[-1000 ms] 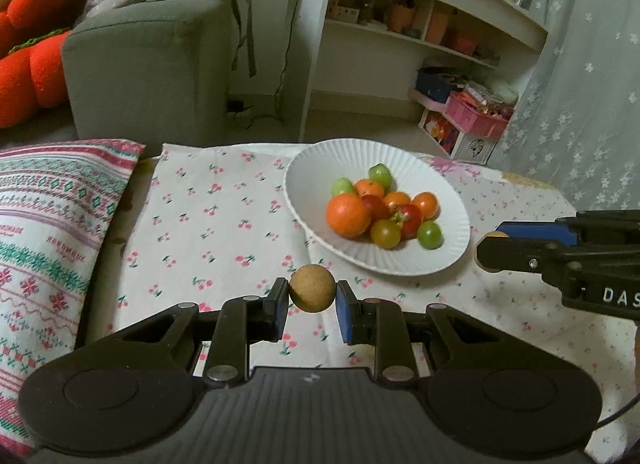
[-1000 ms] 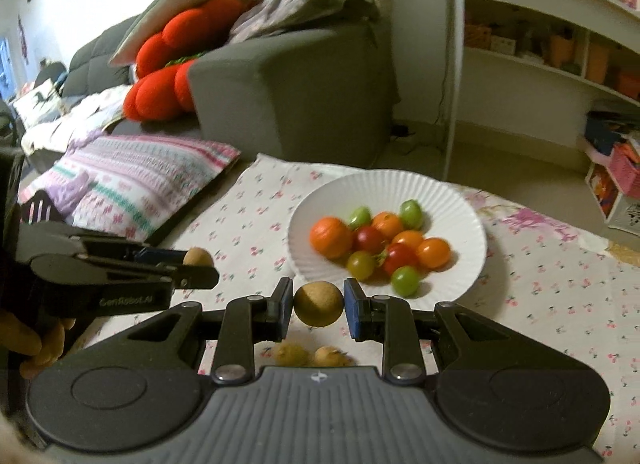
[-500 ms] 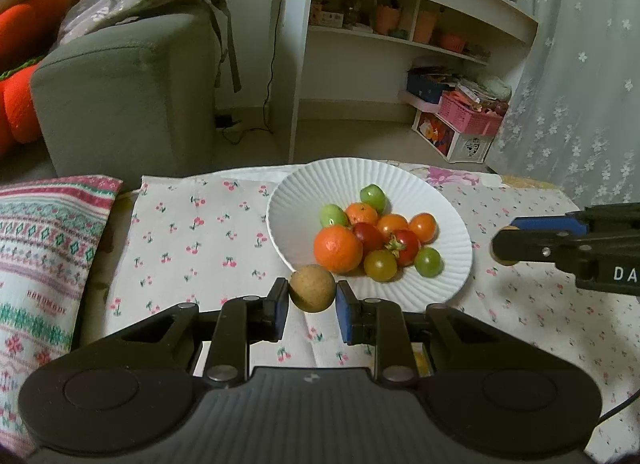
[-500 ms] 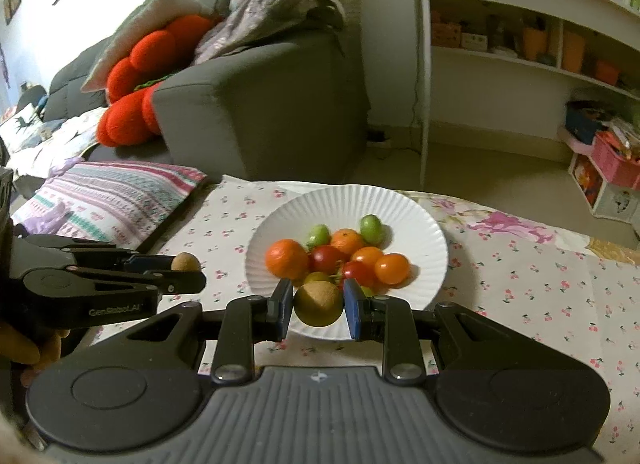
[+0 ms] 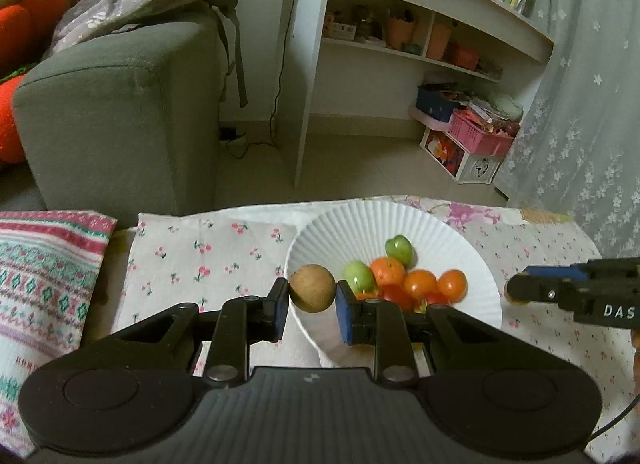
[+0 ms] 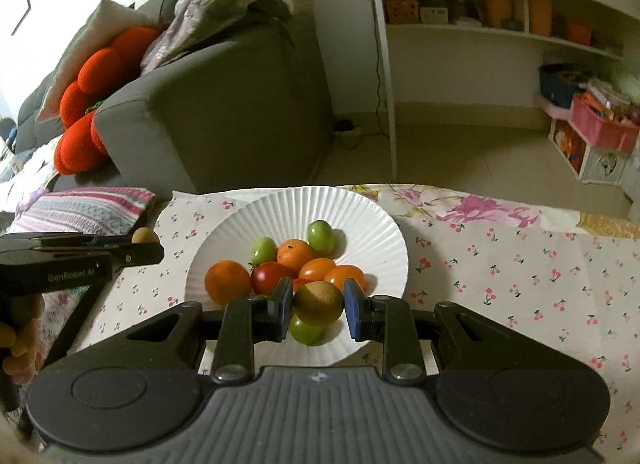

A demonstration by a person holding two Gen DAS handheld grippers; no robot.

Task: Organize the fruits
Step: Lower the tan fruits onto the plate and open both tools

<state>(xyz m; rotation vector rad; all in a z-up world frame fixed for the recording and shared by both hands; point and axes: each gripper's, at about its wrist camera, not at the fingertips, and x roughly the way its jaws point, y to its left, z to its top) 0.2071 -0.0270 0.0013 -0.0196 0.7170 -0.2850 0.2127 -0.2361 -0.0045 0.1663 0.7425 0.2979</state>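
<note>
left gripper [image 5: 312, 306]: clamps brown fruit [image 5: 312, 293] above plate [image 5: 460, 240] left rim | right gripper [image 6: 318, 308]: clamps second brown fruit [image 6: 319, 303] over plate's near side

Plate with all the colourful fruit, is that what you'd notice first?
Yes: the white paper plate on the cherry-print cloth, heaped with orange, red and green fruit. Over it, the left gripper and right gripper each pinch a brown longan. Behind sits a grey sofa.

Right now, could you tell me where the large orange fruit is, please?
In the right wrist view, the large orange fruit lies at the left of the white plate, touching the red tomato.
</note>
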